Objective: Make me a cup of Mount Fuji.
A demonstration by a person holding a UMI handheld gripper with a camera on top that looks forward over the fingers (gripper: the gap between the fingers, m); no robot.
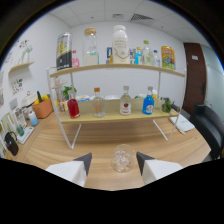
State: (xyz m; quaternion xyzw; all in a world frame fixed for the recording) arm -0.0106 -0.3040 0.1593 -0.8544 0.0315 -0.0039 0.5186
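Observation:
A clear empty glass [123, 157] stands on the wooden table [100, 137], between and just ahead of my gripper's [114, 158] two dark fingertips [84, 162], with a gap on each side. The fingers are open and hold nothing. Beyond the glass a two-level wire shelf [115, 67] holds bottles. On its lower level stand a red bottle [73, 108], a clear bottle [98, 104], a bottle with a red label [125, 103] and a blue bottle [148, 103]. The upper level carries a dark can [63, 51], a clear jar [90, 46], a white jug [120, 45] and several smaller containers.
An orange pot [43, 107] with tools stands left of the shelf, with small items [22, 127] beside it. A dark chair [210, 125] sits at the right, near papers [184, 124] on the table. A dark door [194, 75] is in the back wall.

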